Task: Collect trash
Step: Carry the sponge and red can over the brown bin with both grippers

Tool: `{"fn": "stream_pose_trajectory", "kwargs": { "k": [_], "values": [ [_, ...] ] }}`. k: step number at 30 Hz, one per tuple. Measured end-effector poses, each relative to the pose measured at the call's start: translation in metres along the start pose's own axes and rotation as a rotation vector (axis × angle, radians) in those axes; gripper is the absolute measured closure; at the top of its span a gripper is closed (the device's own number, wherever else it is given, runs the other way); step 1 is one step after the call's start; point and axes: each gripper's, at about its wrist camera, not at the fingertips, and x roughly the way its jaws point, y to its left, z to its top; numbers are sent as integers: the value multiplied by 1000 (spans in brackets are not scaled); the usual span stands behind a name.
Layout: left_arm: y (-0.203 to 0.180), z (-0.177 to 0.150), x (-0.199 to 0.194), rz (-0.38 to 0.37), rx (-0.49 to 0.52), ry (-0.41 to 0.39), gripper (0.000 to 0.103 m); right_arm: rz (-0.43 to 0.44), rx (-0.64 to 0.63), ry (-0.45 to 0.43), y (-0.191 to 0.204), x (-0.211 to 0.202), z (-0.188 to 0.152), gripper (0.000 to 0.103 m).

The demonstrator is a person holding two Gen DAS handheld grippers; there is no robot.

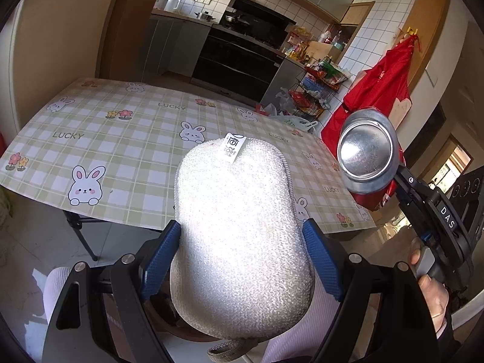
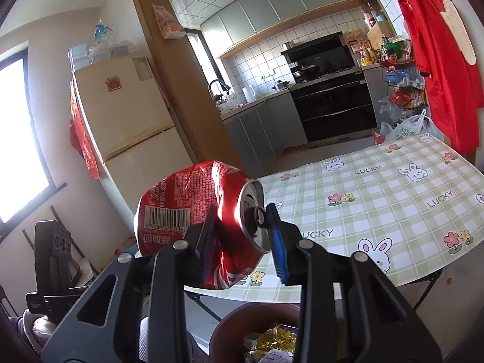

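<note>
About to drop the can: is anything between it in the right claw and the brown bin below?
Nothing visible. The right claw holds the crushed can in the air, and the bin sits lower, with only open space between them. The bin's mouth is open, with wrappers already inside.

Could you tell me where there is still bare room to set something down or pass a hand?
The checked tablecloth shows bare from its near edge to the far edge by the oven. It is crowded below the right gripper, shut on the crushed can: the brown bin already holds wrappers. The left gripper holds a white sponge.
</note>
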Motion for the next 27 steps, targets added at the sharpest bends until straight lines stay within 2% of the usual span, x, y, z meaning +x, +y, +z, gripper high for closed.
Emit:
{"fn": "stream_pose_trajectory", "kwargs": {
  "k": [3,15,18,20,24,27],
  "values": [
    [-5,1,5,-3,19,8,23,2,5,4,-5,2,-1,68],
    [-8,-7,38,-55,50,122,21,-24,62,26,-26,18,-8,68],
    [-6,-9,45,-58,38,157,18,-26,65,33,-29,21,-9,68],
    [-4,-9,45,-60,28,154,13,-27,65,36,-29,22,-10,68],
    [-1,-5,40,-61,19,129,10,-27,63,45,-28,23,-10,68],
    [4,3,28,-29,6,69,8,-27,43,50,-25,22,-9,68]
  ]
}}
